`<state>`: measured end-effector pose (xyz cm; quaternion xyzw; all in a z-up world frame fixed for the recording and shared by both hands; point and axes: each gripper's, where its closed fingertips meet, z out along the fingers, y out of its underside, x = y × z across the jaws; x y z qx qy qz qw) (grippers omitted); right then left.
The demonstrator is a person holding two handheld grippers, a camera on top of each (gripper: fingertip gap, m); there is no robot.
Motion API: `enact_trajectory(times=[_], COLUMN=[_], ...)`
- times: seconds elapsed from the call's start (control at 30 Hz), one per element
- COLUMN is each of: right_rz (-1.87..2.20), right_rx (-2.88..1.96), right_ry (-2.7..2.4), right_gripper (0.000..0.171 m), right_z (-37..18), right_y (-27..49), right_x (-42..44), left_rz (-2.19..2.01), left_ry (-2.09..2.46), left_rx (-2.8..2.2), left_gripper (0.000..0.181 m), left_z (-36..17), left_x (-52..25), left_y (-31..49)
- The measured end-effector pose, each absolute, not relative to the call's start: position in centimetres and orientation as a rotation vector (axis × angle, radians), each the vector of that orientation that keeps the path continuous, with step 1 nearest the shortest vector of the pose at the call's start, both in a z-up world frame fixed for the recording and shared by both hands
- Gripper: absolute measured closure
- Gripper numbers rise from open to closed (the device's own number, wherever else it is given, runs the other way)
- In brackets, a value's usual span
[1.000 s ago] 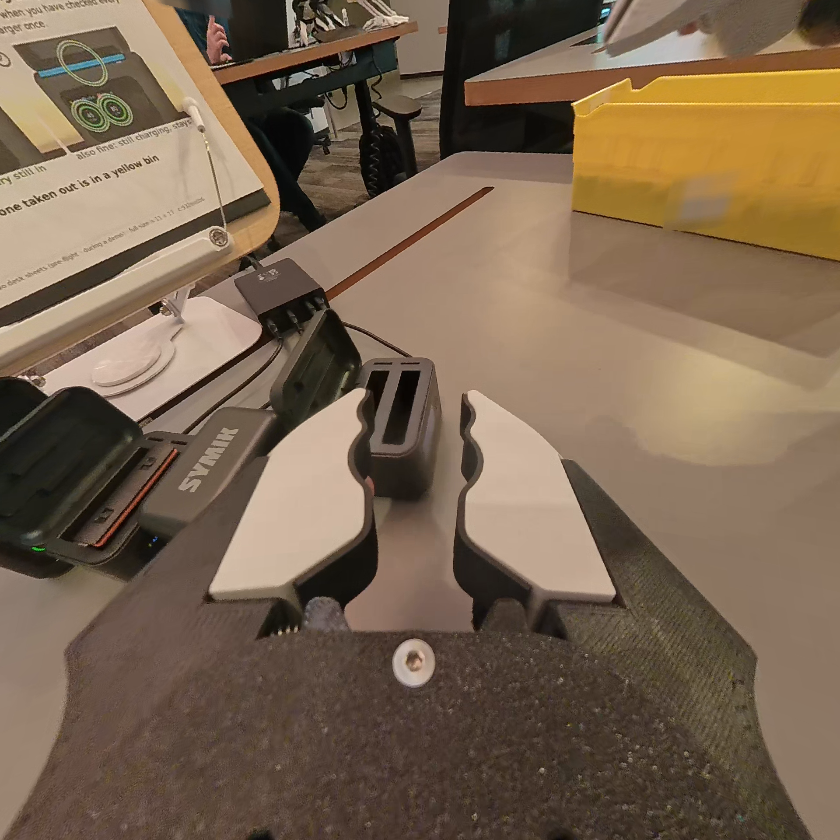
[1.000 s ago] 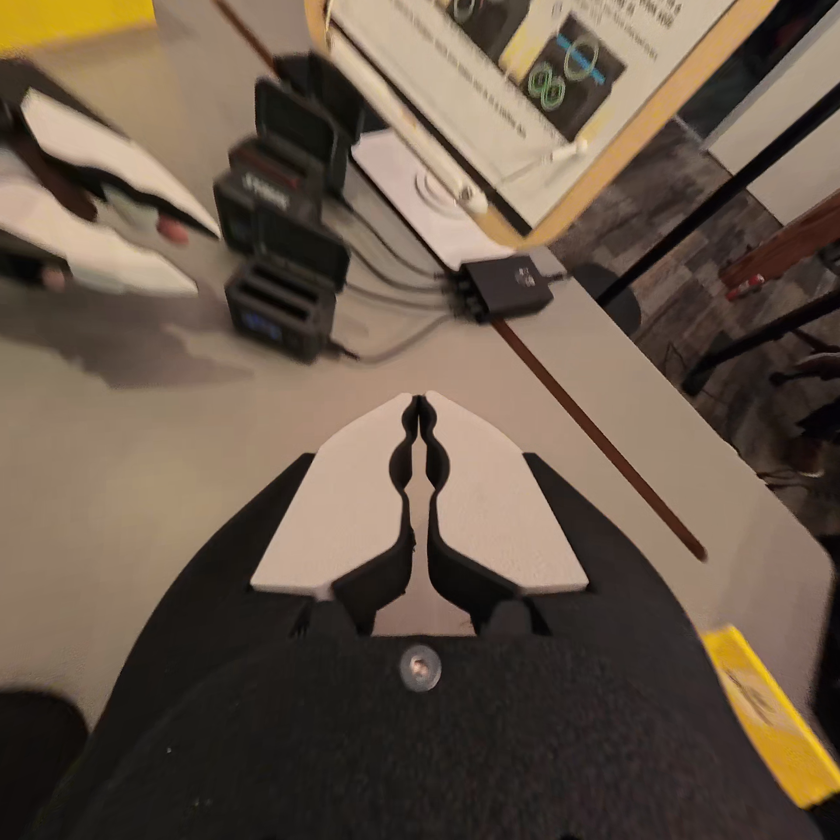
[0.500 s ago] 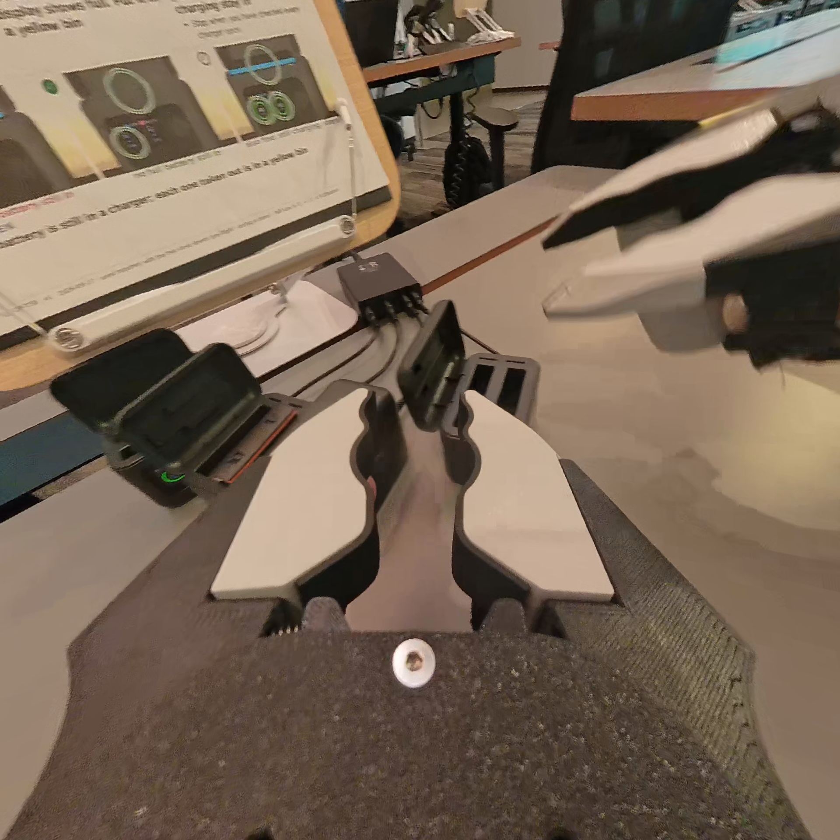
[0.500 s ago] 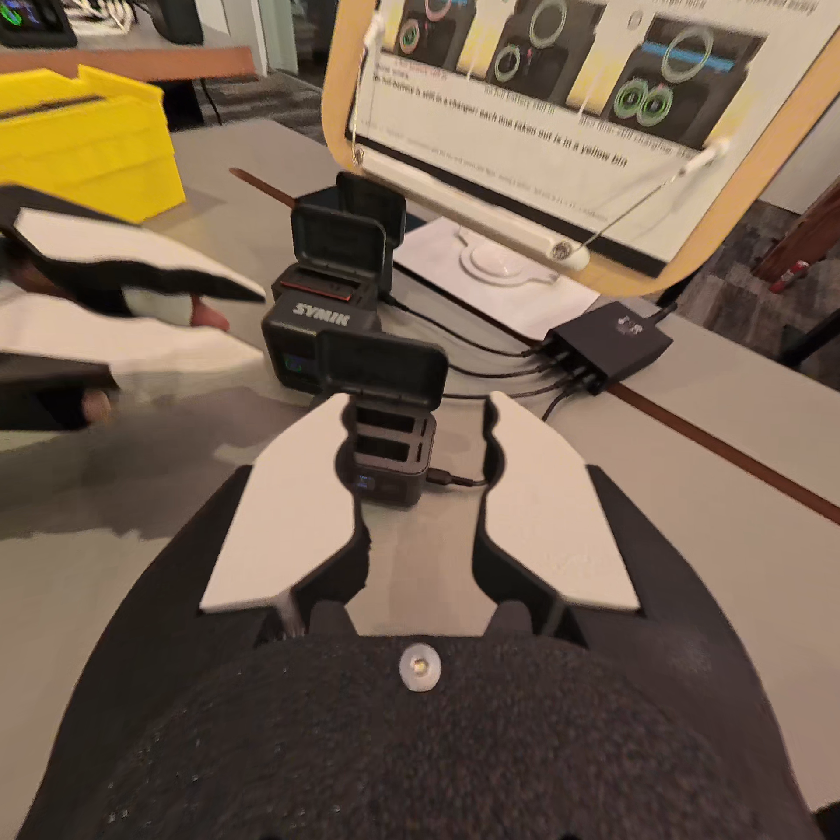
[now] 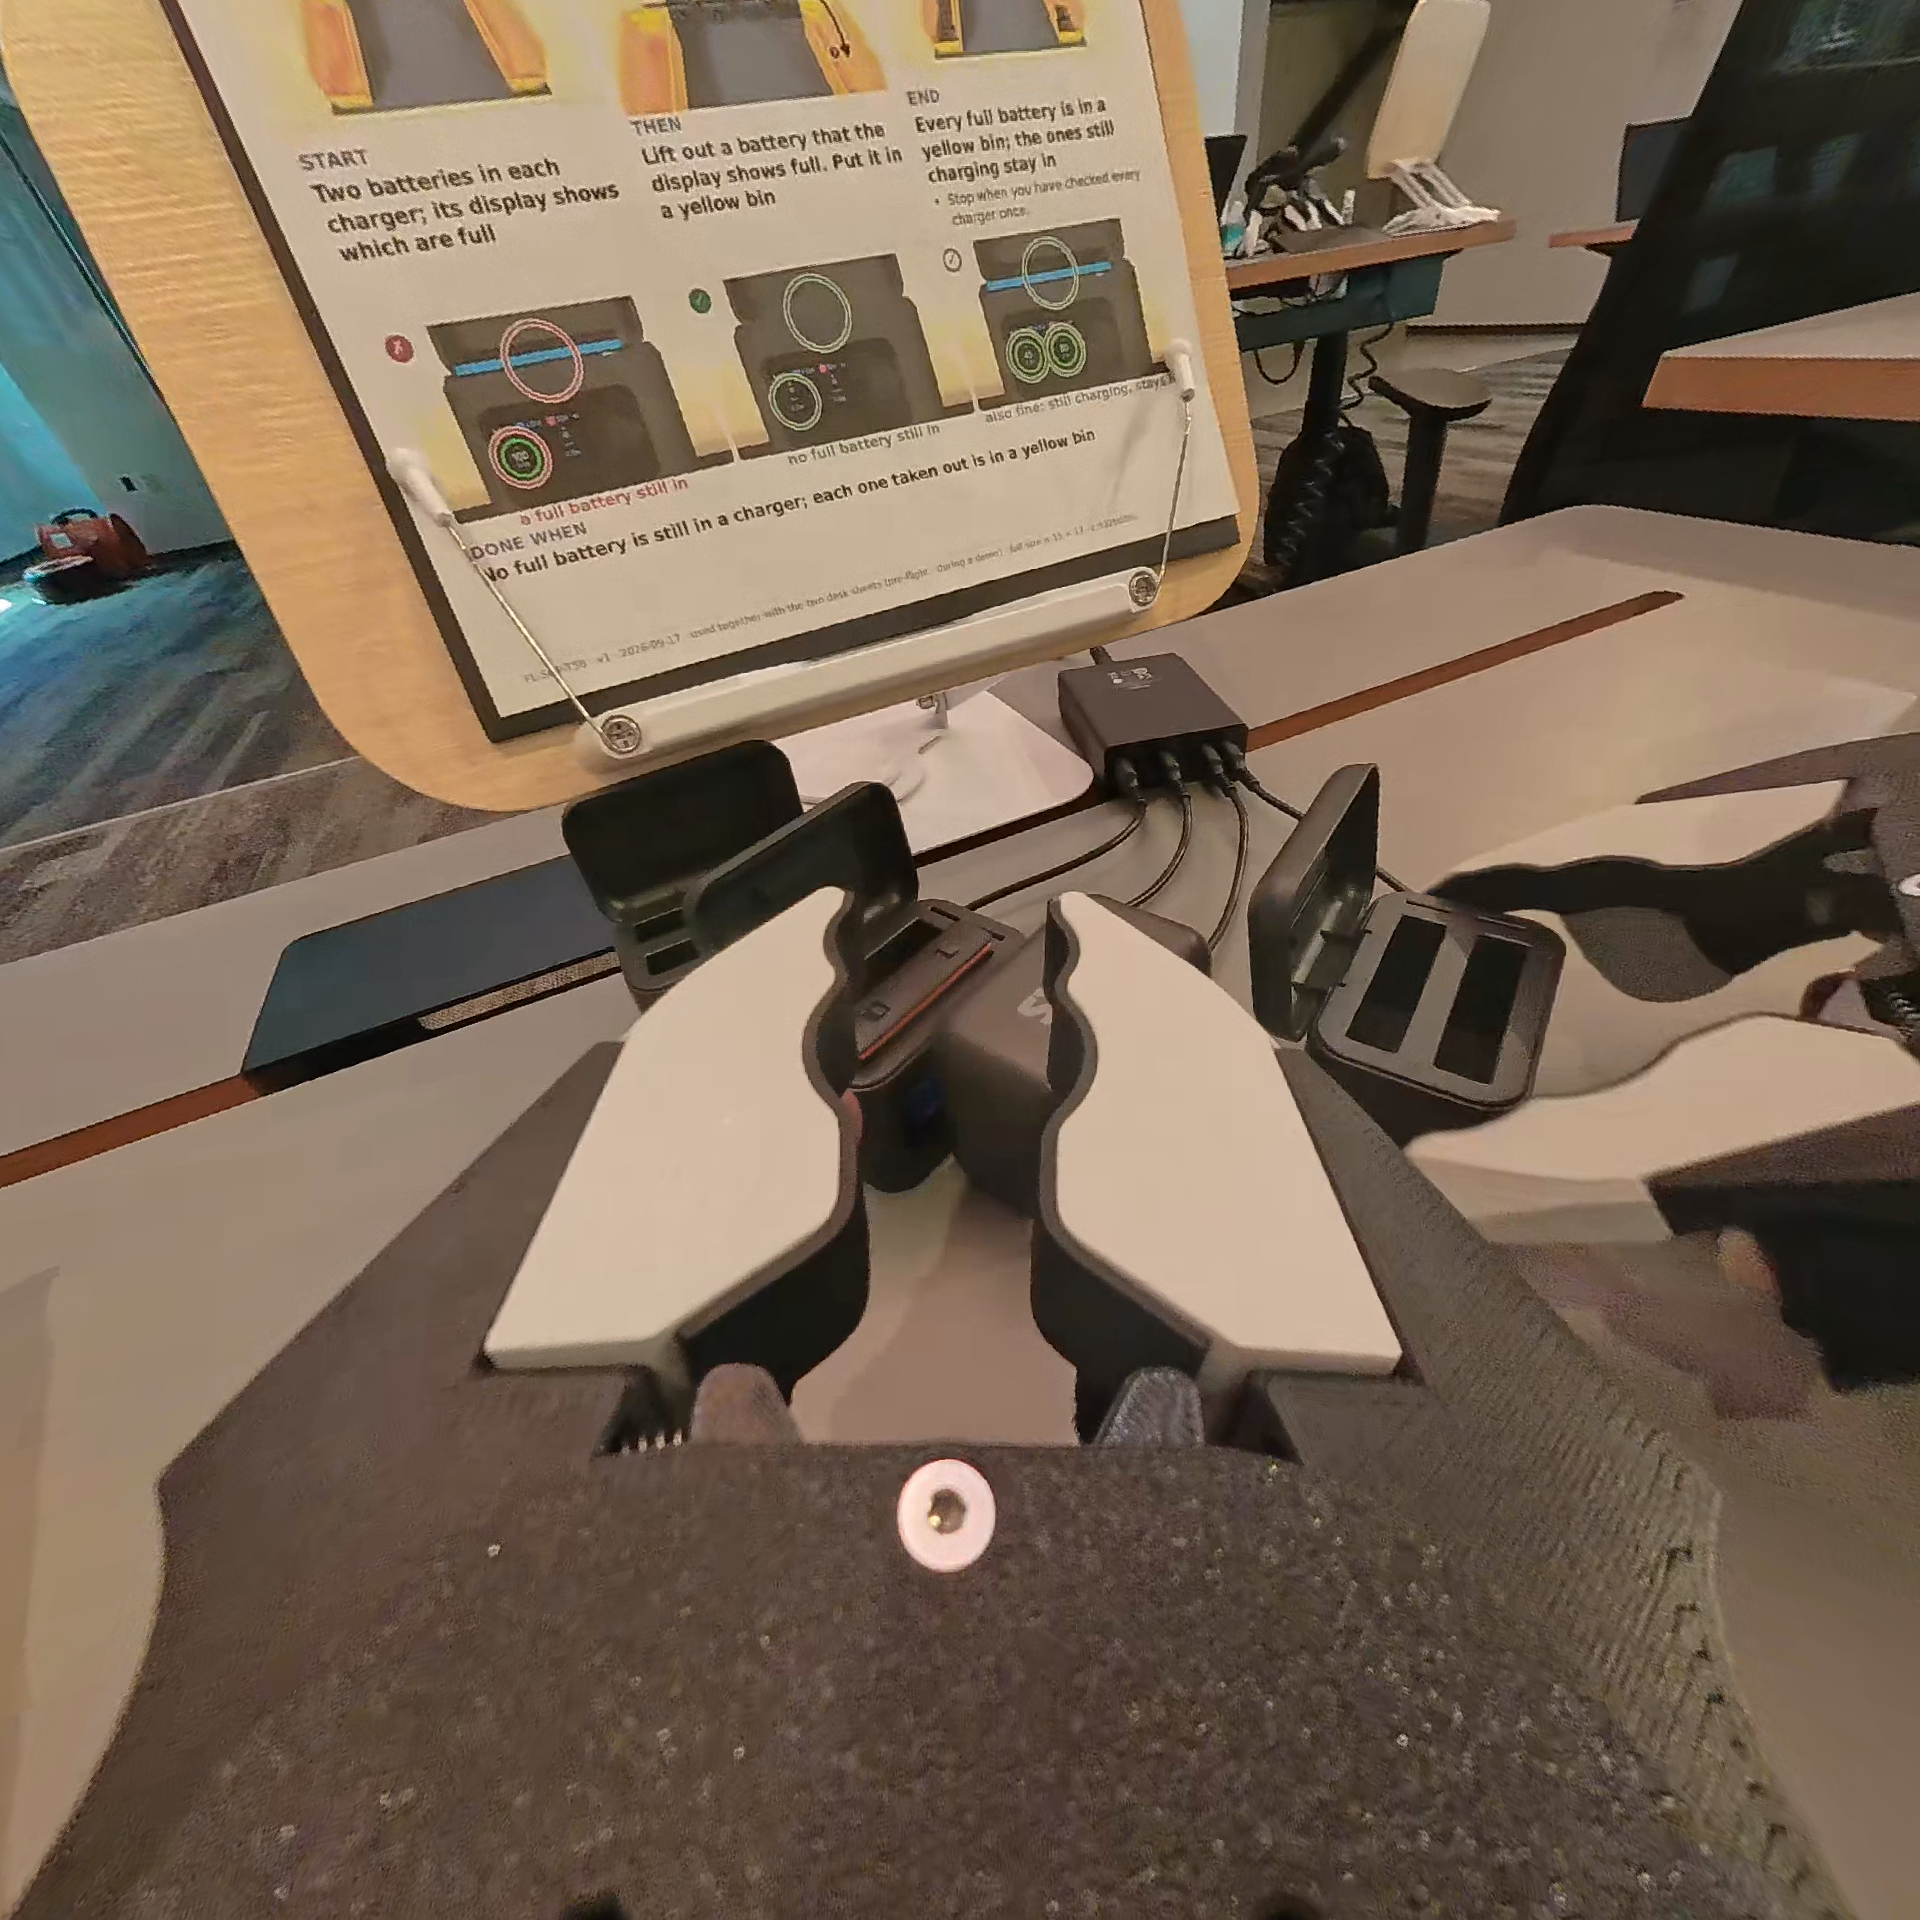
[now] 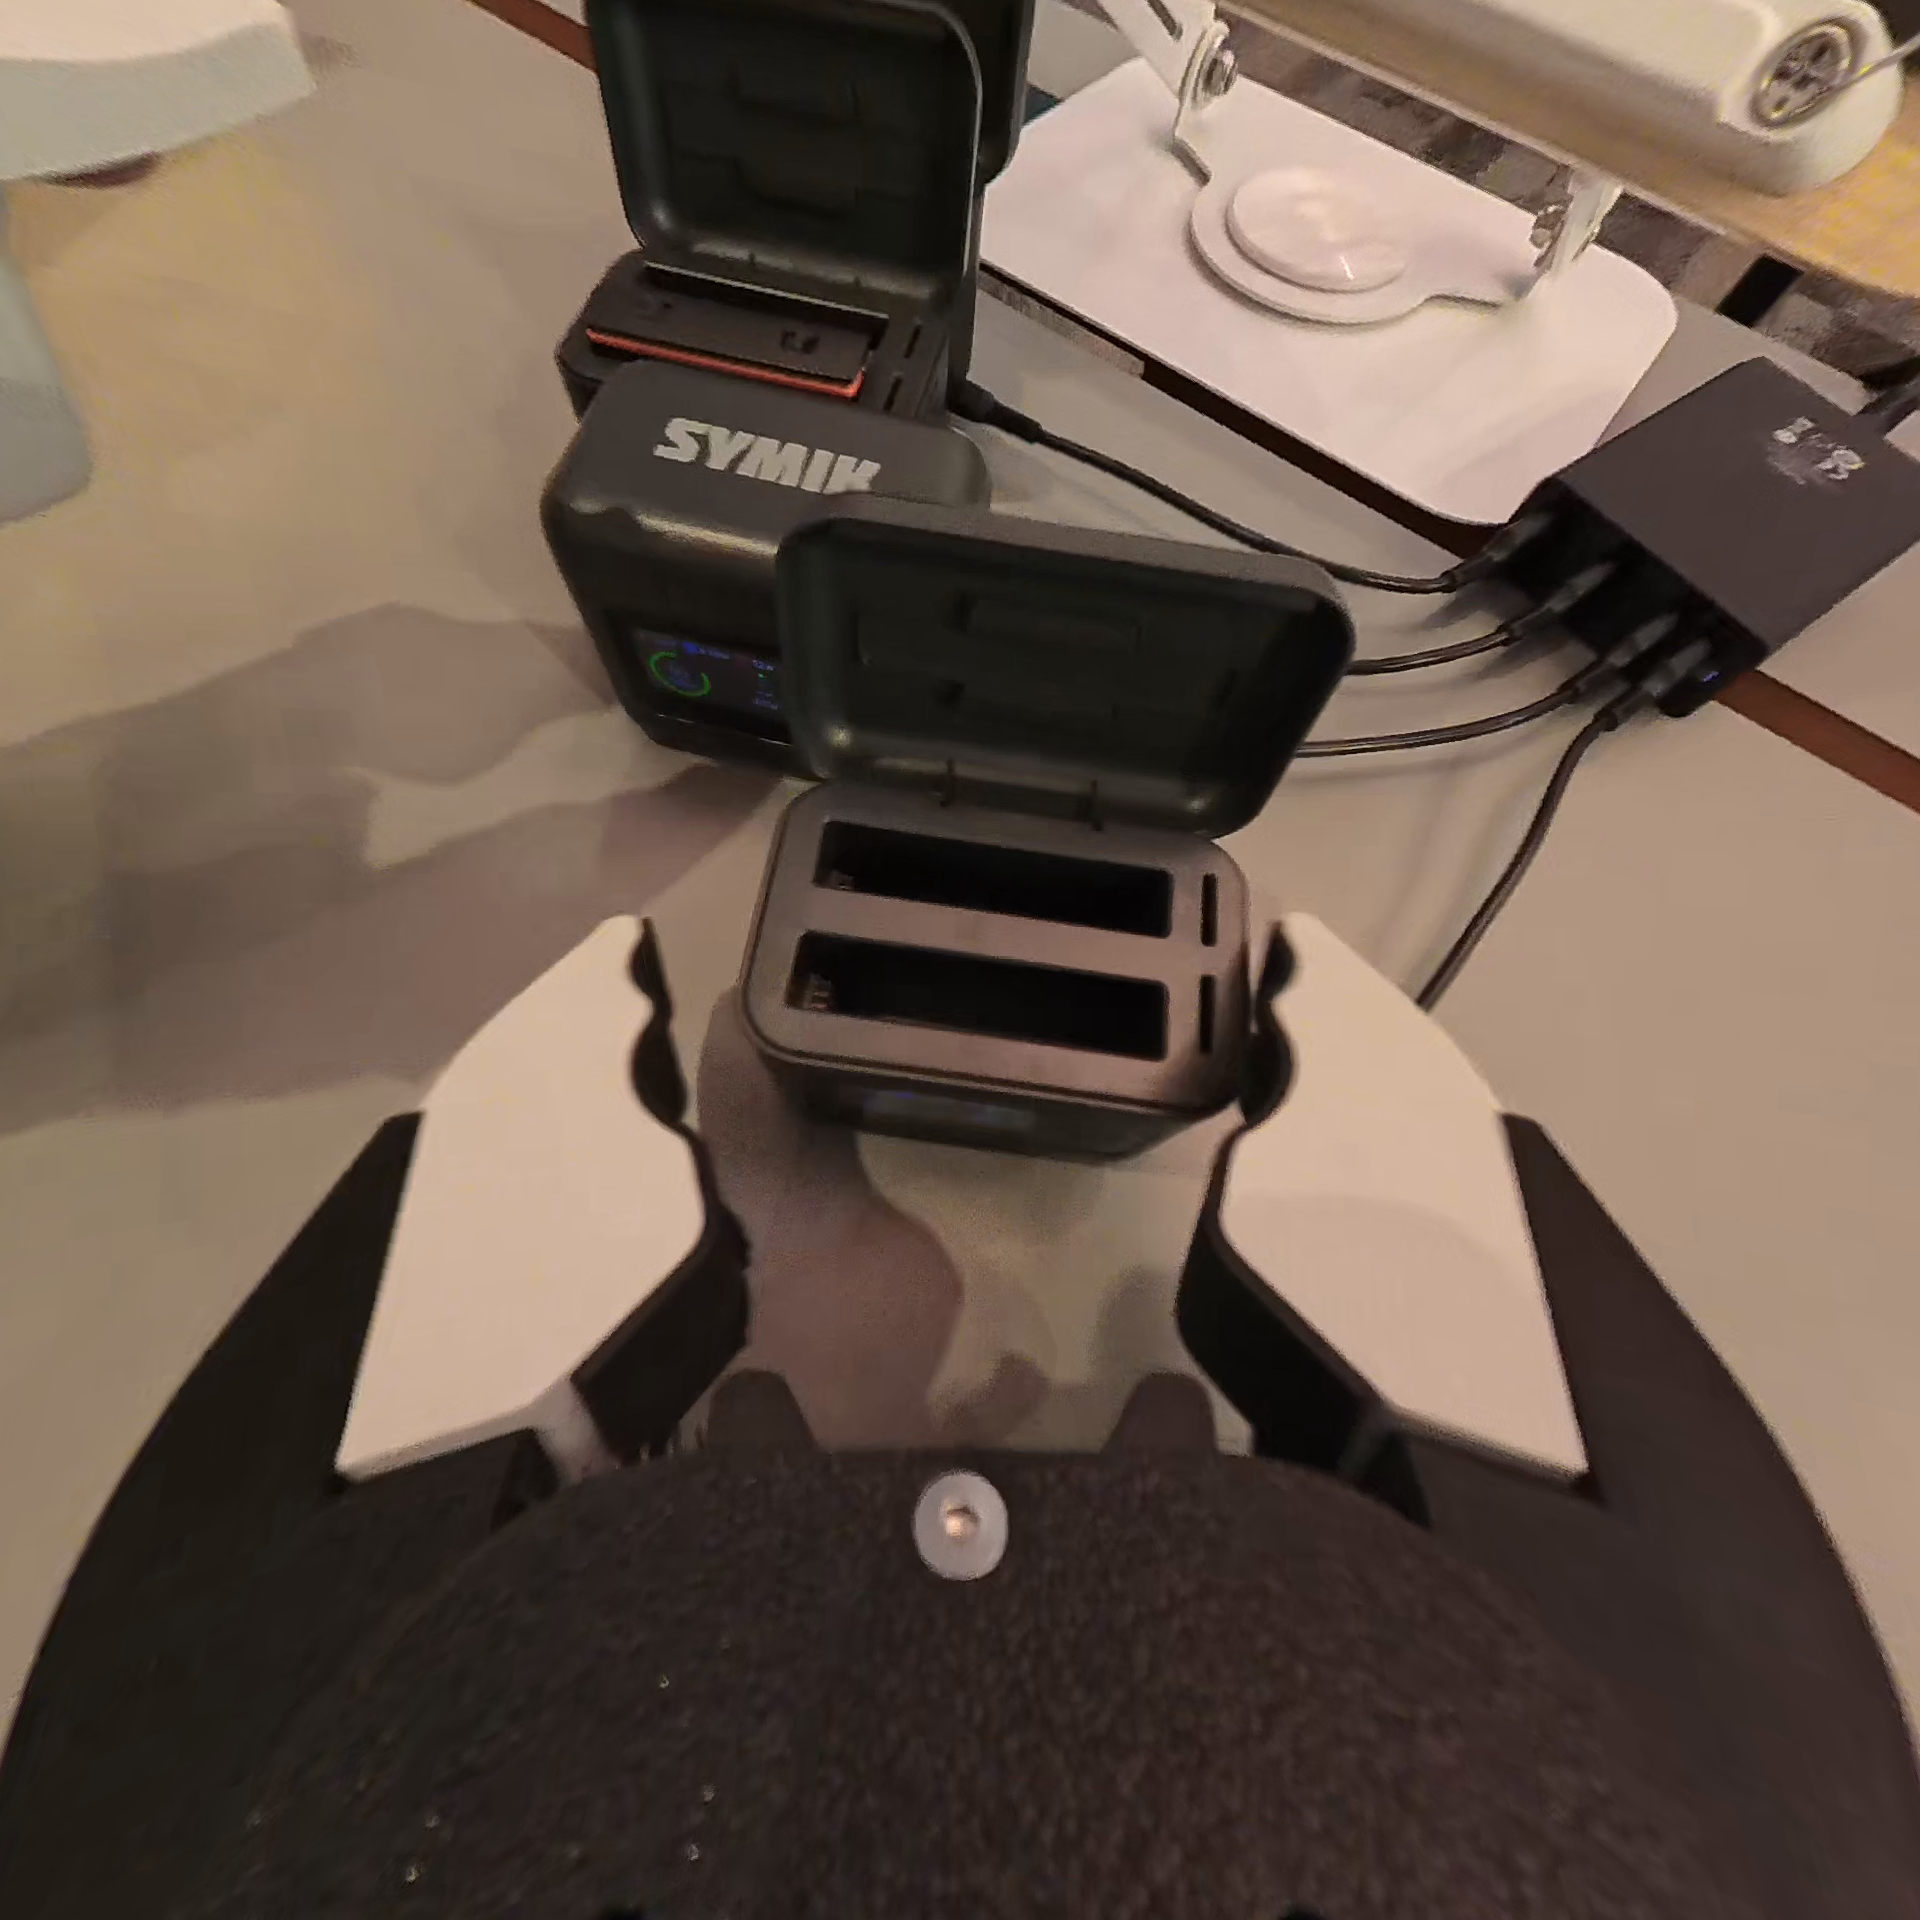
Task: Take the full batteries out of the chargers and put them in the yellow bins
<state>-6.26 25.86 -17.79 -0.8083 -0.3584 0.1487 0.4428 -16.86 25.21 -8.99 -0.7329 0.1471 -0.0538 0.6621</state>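
Now right gripper (image 6: 951, 966) jaws wide astride empty charger (image 6: 987, 977), w/o touching.

In the left wrist view, the left claw (image 5: 940, 935) hid most of the closed charger (image 5: 987, 1081), so its little screen could not be read. The far charger (image 5: 665, 914) was mostly hidden behind the open lid (image 5: 821, 883) next to that closed charger. The right claw (image 5: 1558, 997) was blurry and cut off by the picture's right edge. In the right wrist view, the screen (image 6: 951, 1117) on the empty charger (image 6: 987, 977) was too blurry to read.
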Motion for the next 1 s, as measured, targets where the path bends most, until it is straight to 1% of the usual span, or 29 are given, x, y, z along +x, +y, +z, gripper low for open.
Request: enact_trajectory(times=[0.03, 0.07, 0.2, 0.47, 0.67, 0.7, 0.83, 0.93, 1.0], right_rz=[0.336, 0.329, 0.307, 0.209, 0.181, 0.167, 0.135, 0.157, 0.22], right_rx=[-2.007, -2.003, -2.023, -2.075, -2.04, -2.027, -1.939, -1.862, -1.855], right_ry=[-0.89, -0.893, -0.83, -0.624, -0.612, -0.611, -0.598, -0.647, -0.712], right_gripper=[0.078, 0.079, 0.079, 0.079, 0.079, 0.078, 0.063, 0.061, 0.06], right_z=[-17.9, -17.9, -17.6, -17.7, -17.6, -17.3, -14.4, -12.3, -12.3], right_y=[26.3, 26.6, 27.7, 32.5, 34.4, 34.4, 33.3, 30.9, 28.9], right_x=[-6.1, -6.1, -5.0, 1.7, 2.7, 2.8, 3.0, 0.5, -2.9], left_rz=[-0.118, -0.115, -0.112, -0.107, -0.092, -0.089, -0.079, -0.075, -0.069], left_ry=[0.334, 0.336, 0.341, 0.335, 0.318, 0.314, 0.292, 0.268, 0.252], left_rx=[-1.657, -1.656, -1.657, -1.674, -1.684, -1.685, -1.697, -1.698, -1.697], left_gripper=[0.149, 0.149, 0.149, 0.15, 0.15, 0.15, 0.15, 0.151, 0.151], left_z=[-9.0, -9.0, -9.1, -9.4, -9.6, -9.6, -9.9, -9.9, -9.9], left_x=[-16.9, -16.9, -16.8, -17.1, -17.7, -17.9, -18.6, -19.1, -19.4], left_y=[25.2, 25.2, 25.2, 25.4, 25.5, 25.5, 25.8, 26.0, 26.0])
